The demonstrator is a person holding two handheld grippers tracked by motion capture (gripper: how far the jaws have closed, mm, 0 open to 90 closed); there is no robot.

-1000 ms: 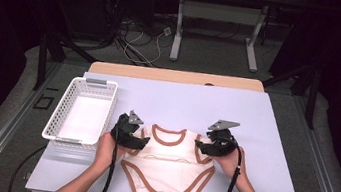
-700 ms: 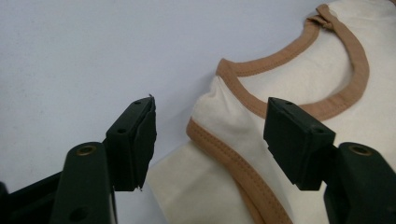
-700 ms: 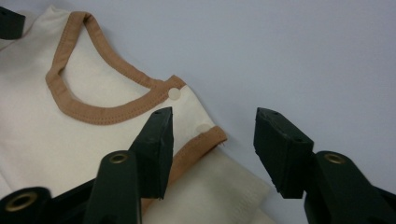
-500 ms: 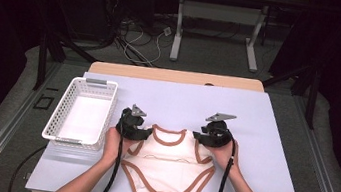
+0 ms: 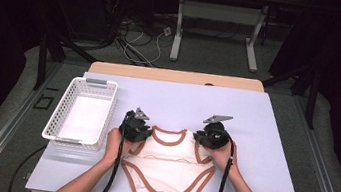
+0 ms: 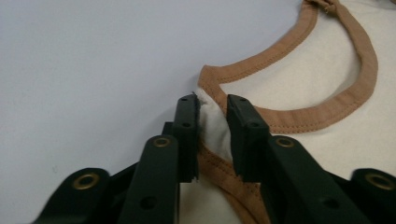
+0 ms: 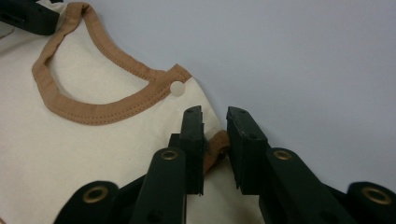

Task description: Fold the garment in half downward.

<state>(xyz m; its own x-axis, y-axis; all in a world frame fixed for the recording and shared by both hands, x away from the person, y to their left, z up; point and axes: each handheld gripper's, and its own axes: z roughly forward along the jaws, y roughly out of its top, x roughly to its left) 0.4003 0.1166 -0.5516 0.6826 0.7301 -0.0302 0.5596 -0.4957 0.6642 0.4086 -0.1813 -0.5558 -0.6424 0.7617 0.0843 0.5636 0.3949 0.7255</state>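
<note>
A cream baby bodysuit (image 5: 172, 159) with brown trim lies flat on the pale table cover, neck opening toward the far side. My left gripper (image 5: 147, 134) is at its left shoulder. In the left gripper view, a fold of the bodysuit (image 6: 299, 70) fills the gap of that gripper (image 6: 214, 105), whose jaws have just been closing. My right gripper (image 5: 199, 139) is at the right shoulder. Its jaws (image 7: 215, 116) have also been closing. They straddle the brown armhole trim of the bodysuit (image 7: 93, 154), and a gap still shows beside the trim.
A white mesh basket (image 5: 96, 81) stands at the left of the table, a hand's width from my left gripper. The table cover (image 5: 266, 119) stretches bare beyond and to the right of the bodysuit. Past the far edge are floor cables and table legs.
Both grippers have drawn slightly inward onto the bodysuit's shoulders, the right one coming left and a little lower. The bodysuit lies as before.
</note>
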